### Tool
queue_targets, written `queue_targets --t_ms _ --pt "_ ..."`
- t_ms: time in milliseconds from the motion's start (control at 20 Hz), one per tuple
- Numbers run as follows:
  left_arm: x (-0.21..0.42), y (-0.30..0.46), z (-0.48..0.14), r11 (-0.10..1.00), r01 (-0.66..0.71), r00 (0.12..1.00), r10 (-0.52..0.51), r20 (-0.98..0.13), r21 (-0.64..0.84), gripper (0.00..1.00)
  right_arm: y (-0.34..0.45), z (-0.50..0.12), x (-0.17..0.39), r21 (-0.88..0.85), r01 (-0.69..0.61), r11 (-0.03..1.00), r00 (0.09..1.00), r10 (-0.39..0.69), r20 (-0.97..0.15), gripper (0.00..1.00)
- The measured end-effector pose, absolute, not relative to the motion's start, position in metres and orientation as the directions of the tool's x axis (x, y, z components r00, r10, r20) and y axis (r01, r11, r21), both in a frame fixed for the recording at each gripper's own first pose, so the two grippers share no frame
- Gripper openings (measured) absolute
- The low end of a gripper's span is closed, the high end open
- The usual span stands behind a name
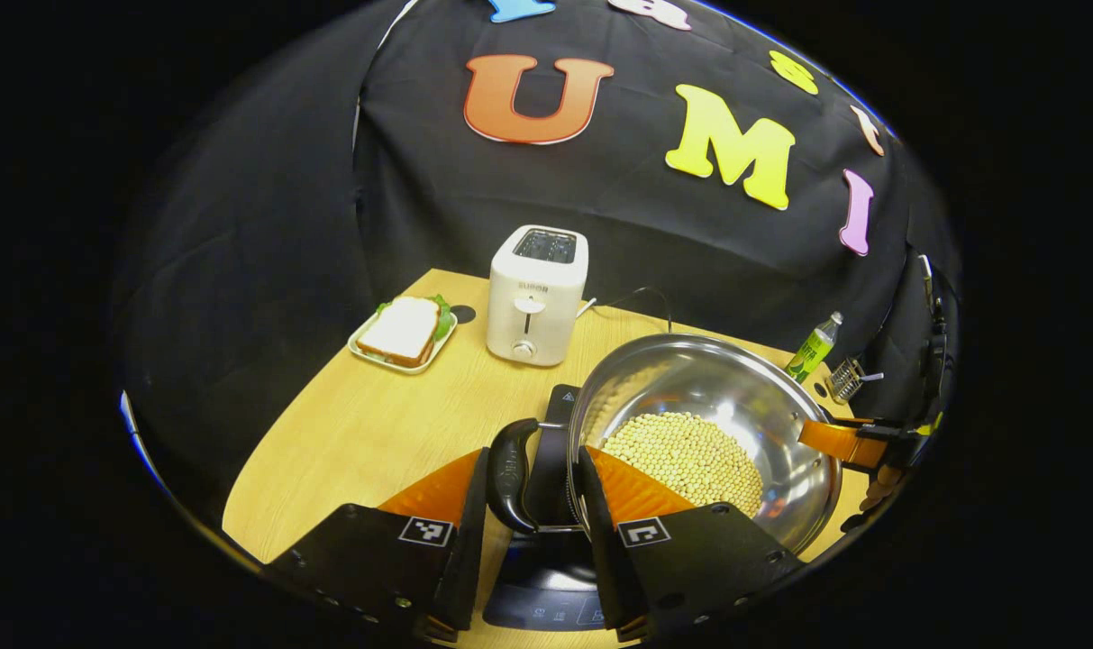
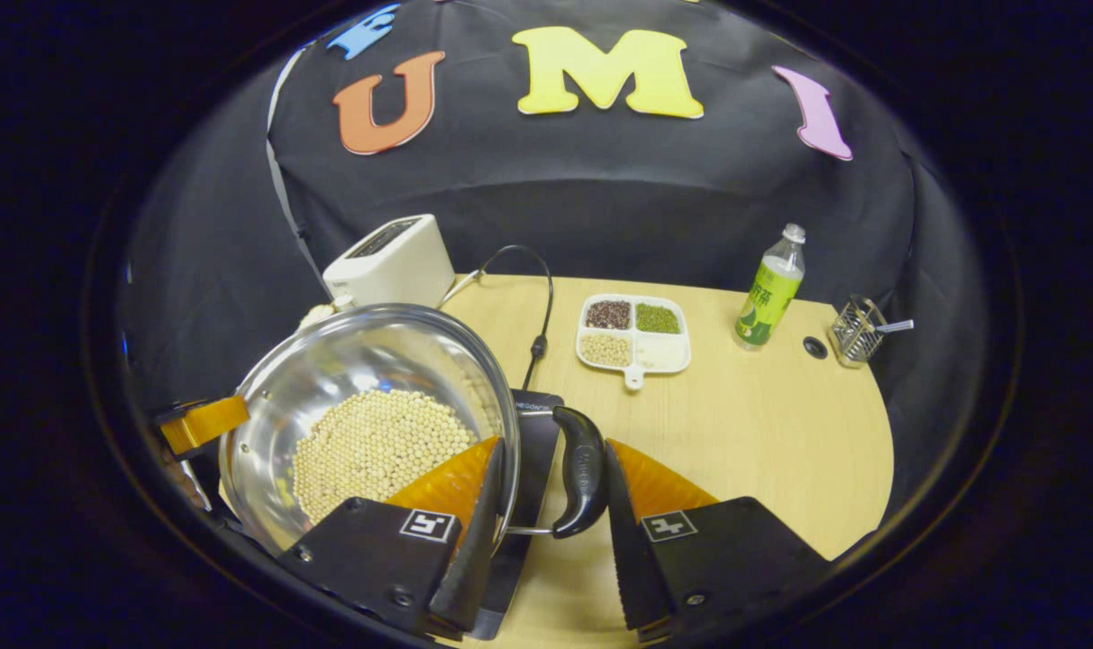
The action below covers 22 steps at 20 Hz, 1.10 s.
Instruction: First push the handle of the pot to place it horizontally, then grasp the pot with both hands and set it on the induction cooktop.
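Over the cooktop (image 1: pixel 546 577), L tongs (image 1: pixel 532 505) & R tongs (image 2: pixel 546 505) each straddle a pot (image 1: pixel 735 397) handle, jaws apart.

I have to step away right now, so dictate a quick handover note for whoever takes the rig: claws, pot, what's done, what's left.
Left claw: straddles one black pot handle, outer finger against it, inner finger at the rim; grip unclear.
Right claw: same on the opposite handle; grip unclear.
Pot, holding beans, sits over the induction cooktop; I cannot tell if it is resting or held just above it.
Done: handles look horizontal, both claws at the pot, pot brought to the cooktop.
Left: confirm it is centred and set down, then open both claws and back away.
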<state>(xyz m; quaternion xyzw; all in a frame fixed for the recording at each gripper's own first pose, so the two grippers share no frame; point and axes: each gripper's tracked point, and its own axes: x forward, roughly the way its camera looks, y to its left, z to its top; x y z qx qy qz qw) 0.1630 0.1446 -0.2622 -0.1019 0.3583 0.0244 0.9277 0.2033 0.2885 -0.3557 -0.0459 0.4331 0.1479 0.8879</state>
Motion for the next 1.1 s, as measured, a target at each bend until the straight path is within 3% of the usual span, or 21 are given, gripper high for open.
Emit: queue_targets --t_ms 400,1100 --pt "0.166 0.143 -0.297 0.974 -0.122 0.728 -0.044 -0.685 -0.191 0.52 0.288 -0.388 0.206 0.021 -0.282 0.959 0.598 0.193 -0.778 0.6" --pt "0.182 0.144 -0.297 0.963 -0.119 0.823 -0.039 -0.567 -0.241 0.53 0.284 -0.384 0.204 0.134 -0.232 0.963 0.689 0.26 -0.677 0.65"
